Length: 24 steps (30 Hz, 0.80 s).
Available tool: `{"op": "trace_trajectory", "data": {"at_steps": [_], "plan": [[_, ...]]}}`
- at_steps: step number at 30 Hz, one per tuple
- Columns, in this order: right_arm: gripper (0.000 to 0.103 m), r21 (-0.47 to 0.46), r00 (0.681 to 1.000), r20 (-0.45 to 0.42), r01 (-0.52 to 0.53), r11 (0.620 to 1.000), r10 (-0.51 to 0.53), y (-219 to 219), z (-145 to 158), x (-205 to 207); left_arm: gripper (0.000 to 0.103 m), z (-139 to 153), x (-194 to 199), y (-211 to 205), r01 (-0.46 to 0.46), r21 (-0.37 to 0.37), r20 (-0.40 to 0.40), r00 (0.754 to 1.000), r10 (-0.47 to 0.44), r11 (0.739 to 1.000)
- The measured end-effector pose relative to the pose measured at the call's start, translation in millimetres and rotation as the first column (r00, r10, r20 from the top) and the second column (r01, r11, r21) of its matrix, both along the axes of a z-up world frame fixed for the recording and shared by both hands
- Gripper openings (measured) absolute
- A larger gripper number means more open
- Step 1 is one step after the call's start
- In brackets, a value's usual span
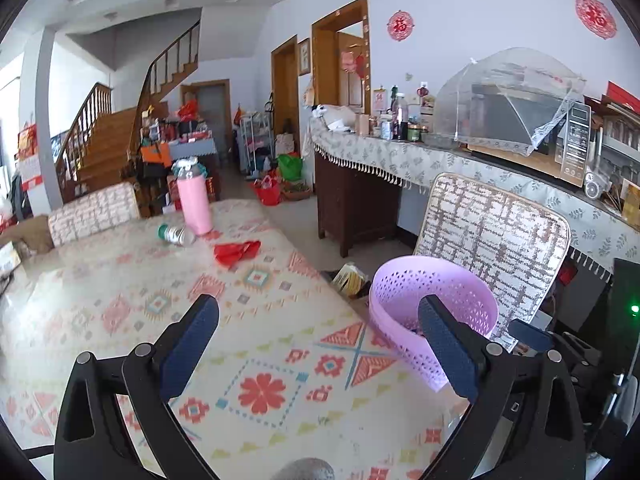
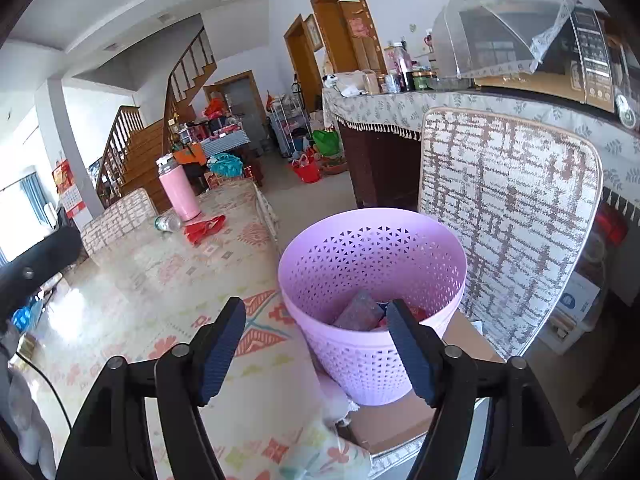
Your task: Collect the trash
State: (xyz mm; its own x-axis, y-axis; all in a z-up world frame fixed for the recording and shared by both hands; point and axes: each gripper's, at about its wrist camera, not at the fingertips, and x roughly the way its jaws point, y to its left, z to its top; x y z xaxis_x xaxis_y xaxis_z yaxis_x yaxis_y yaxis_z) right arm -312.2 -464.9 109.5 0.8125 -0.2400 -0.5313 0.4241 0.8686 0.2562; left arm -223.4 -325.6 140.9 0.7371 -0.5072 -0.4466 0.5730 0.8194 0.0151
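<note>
Basket (image 2: pixel 372 304) sits just ahead of my right gripper (image 2: pixel 316 348), off the edge of the surface (image 2: pixel 160 280) on a cardboard box (image 2: pixel 396 420). I judge it's parked there so trash can be dropped straight off the edge. Right gripper is spread wide with nothing between the pads; it looks like a drop just made or a reach about to start, I can't tell which. Left gripper (image 1: pixel 318 344) is also wide and empty, over the surface with the basket off to its right.

Remaining trash lies well ahead of both: a fallen plastic bottle (image 1: pixel 176 235) and a red wrapper (image 1: pixel 236 251), beside a pink flask (image 1: pixel 193 200).

Right view looks down into the basket, where a grey block (image 2: pixel 358 312) and scraps lie. Left view shows only the rim.
</note>
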Motion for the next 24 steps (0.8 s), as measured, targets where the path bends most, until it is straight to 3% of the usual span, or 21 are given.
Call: {"op": "trace_trajectory", "data": {"at_steps": [13, 24], "plan": [[0.078, -0.021, 1.000, -0.011, 0.006, 1.000, -0.006, 33, -9, -34, 0.100, -34, -21, 15, -0.027, 0.055, -0.067, 0.997, 0.031, 0.998], [0.079, -0.051, 0.999, -0.037, 0.028, 0.998, -0.030, 54, -13, -59, 0.100, -42, -48, 28, -0.015, 0.052, -0.049, 0.999, 0.018, 0.999]]}}
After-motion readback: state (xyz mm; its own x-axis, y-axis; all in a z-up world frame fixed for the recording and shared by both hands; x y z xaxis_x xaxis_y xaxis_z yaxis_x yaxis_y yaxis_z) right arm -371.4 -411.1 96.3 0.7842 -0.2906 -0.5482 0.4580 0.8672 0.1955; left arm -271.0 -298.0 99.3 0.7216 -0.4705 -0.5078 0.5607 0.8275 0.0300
